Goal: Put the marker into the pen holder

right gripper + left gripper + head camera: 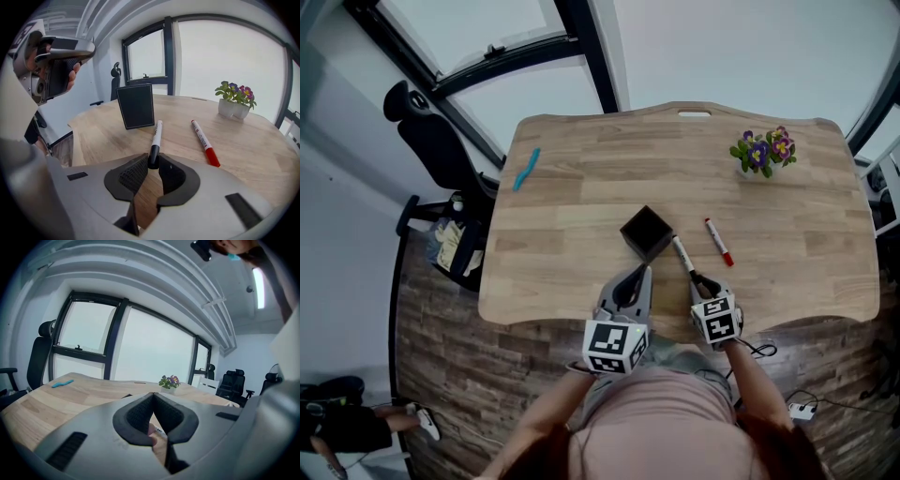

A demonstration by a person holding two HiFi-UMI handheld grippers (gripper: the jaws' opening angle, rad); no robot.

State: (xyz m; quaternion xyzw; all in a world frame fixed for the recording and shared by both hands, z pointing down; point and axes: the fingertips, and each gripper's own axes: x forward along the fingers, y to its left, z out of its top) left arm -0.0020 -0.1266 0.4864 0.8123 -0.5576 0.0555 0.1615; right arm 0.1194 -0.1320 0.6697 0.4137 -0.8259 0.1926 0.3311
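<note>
A black square pen holder point(646, 232) stands upright near the middle of the wooden table point(581, 197). A white marker with a black cap point(682, 254) lies just right of it, pointing toward me. My right gripper point(697, 278) is shut on that cap. The right gripper view shows the jaws pinching the cap of the marker point(156, 133), with the pen holder point(136, 106) beyond it to the left. My left gripper point(643, 270) hovers just in front of the holder, shut and empty. In its own view the left gripper point(153, 397) has its pads meeting.
A red-capped marker point(719, 242) lies to the right of the held one, also seen as the red marker point(204, 140). A small flower pot point(763, 153) stands at the far right and a teal object point(526, 169) at the far left. An office chair point(431, 141) is beside the table.
</note>
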